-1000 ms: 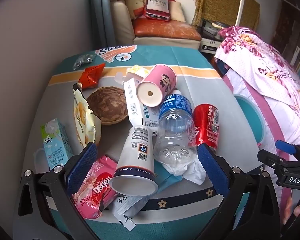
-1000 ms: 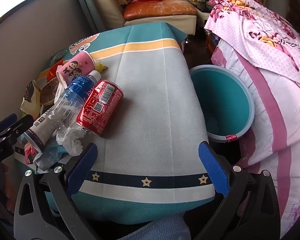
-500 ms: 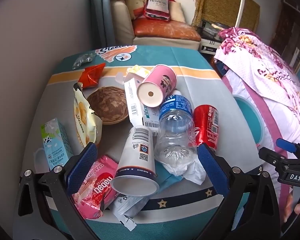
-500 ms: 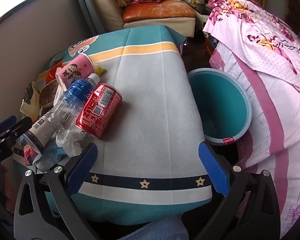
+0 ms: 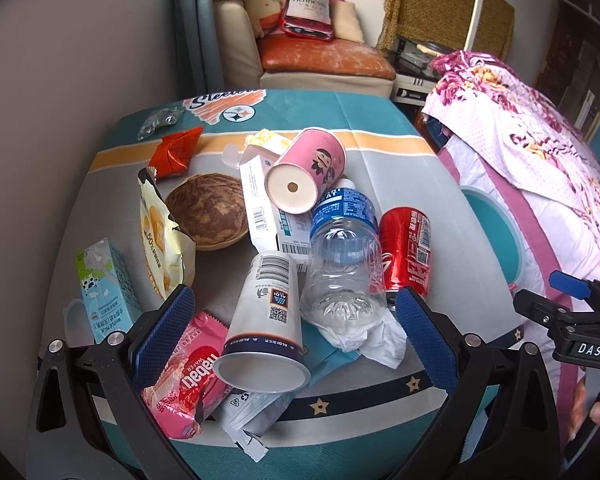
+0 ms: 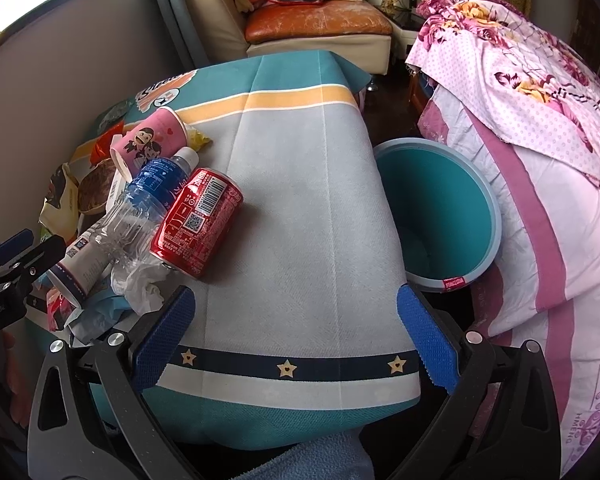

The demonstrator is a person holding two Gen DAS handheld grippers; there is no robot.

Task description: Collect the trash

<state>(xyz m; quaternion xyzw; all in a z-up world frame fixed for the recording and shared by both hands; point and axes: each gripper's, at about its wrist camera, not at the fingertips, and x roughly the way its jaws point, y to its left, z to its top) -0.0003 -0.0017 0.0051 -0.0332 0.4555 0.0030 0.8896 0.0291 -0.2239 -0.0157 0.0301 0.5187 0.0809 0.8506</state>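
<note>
Both your tools, left tool and right tool, gape empty at the frame bottom, trash heaped mid-frame on the bench, the bin waiting right, ready for dropping.

The white paper cup lying on its side reads "ALDI" on its wall and along its dark rim band. The pink foil wafer wrapper says "nabati" and "WAFER". The small blue-green milk carton reads "WHOLE MILK". The red bottle-shaped cushion on the sofa shows "Hennessy". The black right gripper body carries a "DAS" label, and the teal tablecloth reads "Steelers"
</note>
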